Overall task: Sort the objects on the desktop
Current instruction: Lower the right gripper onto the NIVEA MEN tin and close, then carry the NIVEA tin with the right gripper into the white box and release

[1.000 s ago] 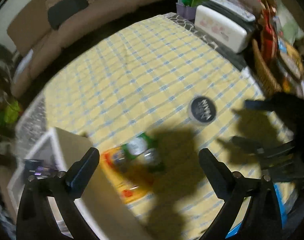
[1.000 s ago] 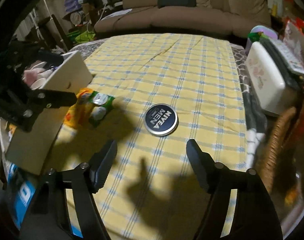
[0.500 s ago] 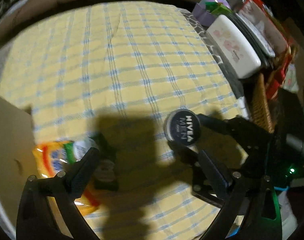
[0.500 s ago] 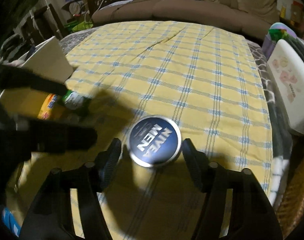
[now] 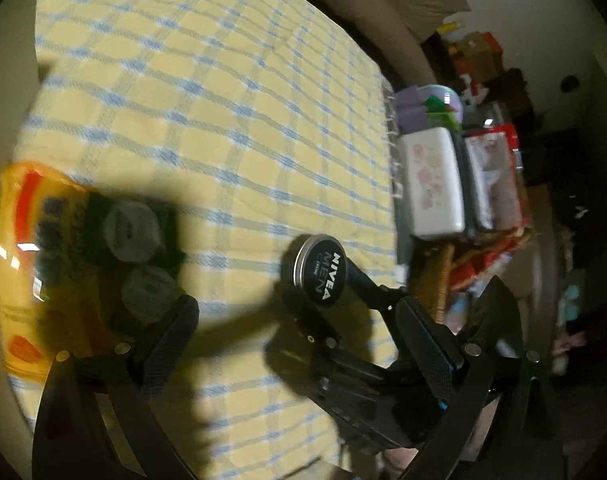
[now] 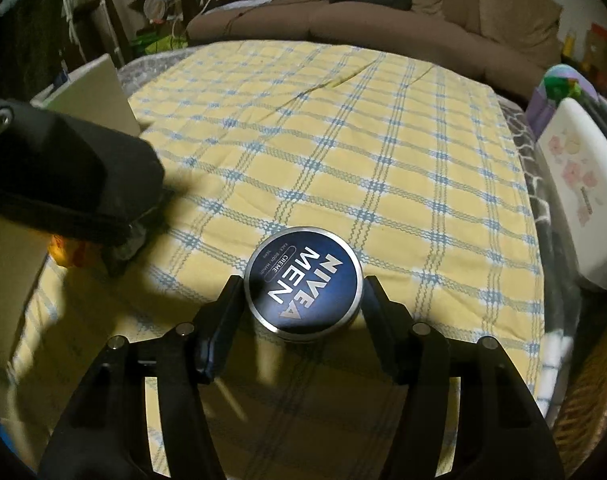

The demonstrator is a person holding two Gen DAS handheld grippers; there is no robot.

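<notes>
Now the right claw (image 6: 301,292) is set around the round Nivea Men creme tin (image 6: 303,282), one finger at the tin's 9 o'clock rim and the other at its 3 o'clock rim, both pads against the metal wall. Its jaws have just been closing, with the tin between them. The tin lies flat, lid up, on the yellow and blue checked cloth (image 6: 343,152) that covers the desk, at about 6 o'clock on the cloth in the right wrist view.

From the left wrist view the same tin (image 5: 318,270) shows with the right claw's fingers (image 5: 367,284) on either side of it. The left claw (image 5: 303,332) stands wide open with nothing between its fingers. A yellow and orange snack packet (image 5: 27,264) with two small foil-topped cups (image 5: 131,232) lies on the cloth at 9 o'clock from the tin, in shadow and blurred, just beside the left claw's left-hand finger.

At 3 o'clock along the desk's edge sit a white lidded box with pink flowers (image 6: 579,188) and a wicker basket (image 6: 595,384). A brown sofa (image 6: 383,20) stands behind the desk at 12 o'clock.
</notes>
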